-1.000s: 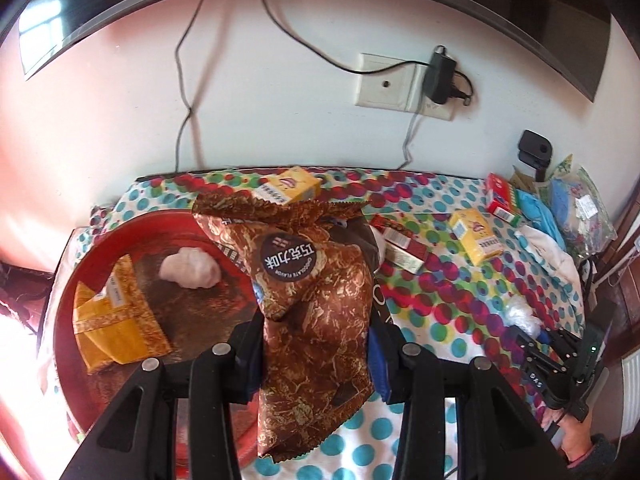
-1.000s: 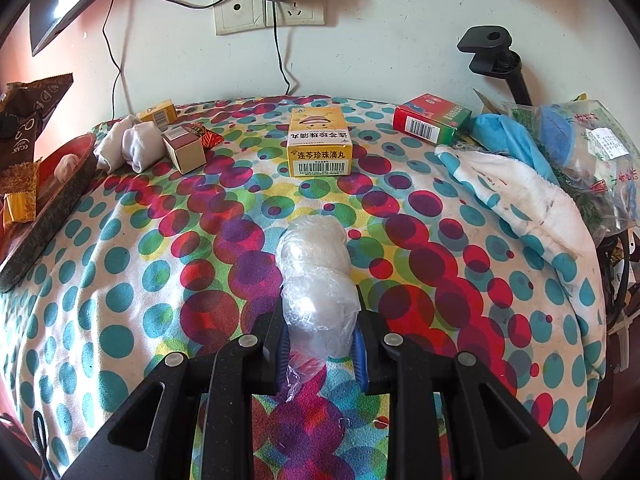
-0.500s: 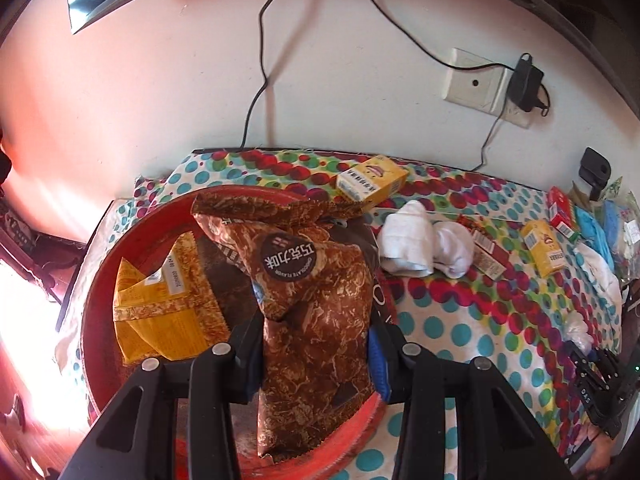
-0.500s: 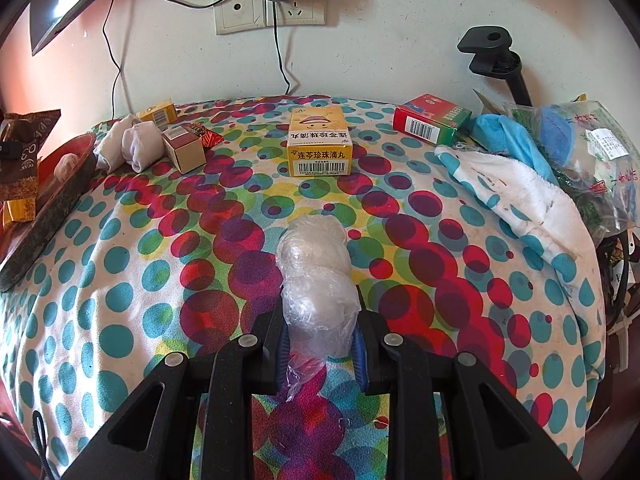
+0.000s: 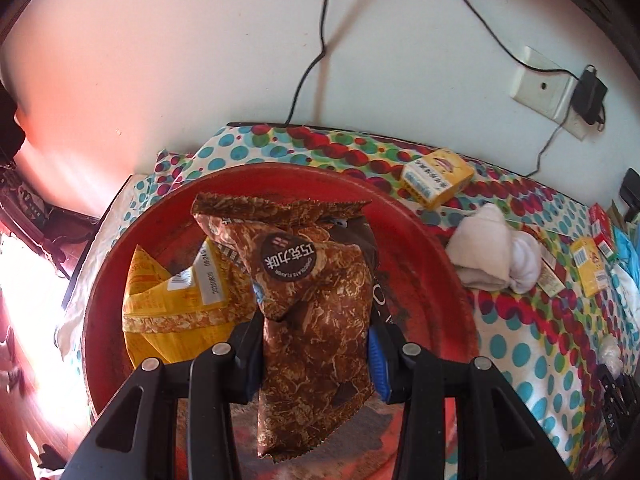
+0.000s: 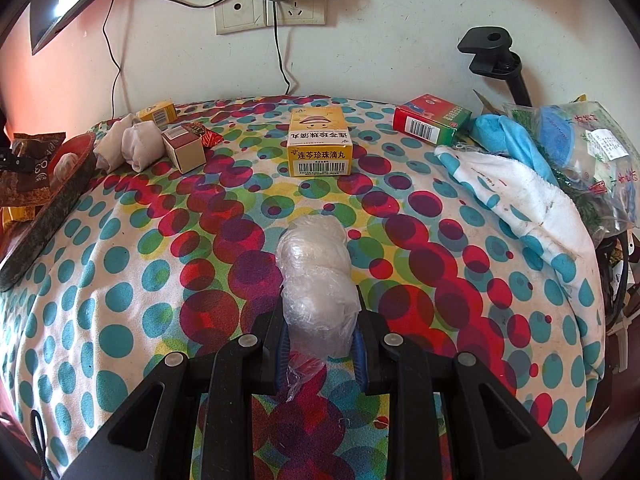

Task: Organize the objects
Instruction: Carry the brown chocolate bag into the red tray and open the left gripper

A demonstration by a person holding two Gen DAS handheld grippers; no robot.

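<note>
- While the left gripper [image 5: 316, 354] clamps the brown chocolate packet [image 5: 312, 312] at its lower half, the packet's long axis runs away from the camera, serrated top edge farthest, over the red tray [image 5: 424, 240].
- Packet: crinkled glossy foil, round dark label.
- Tray: round, shallow, holding a yellow wrapper [image 5: 176, 304] beside the packet.
- Right gripper [image 6: 320, 350] grips a clear plastic-wrapped white bundle [image 6: 316, 280], lumpy, long axis pointing toward the yellow box [image 6: 320, 148], resting on the spotted cloth [image 6: 140, 280].

yellow packet [image 5: 176, 300] crowds red tray [image 5: 432, 248] left; right half open
</note>
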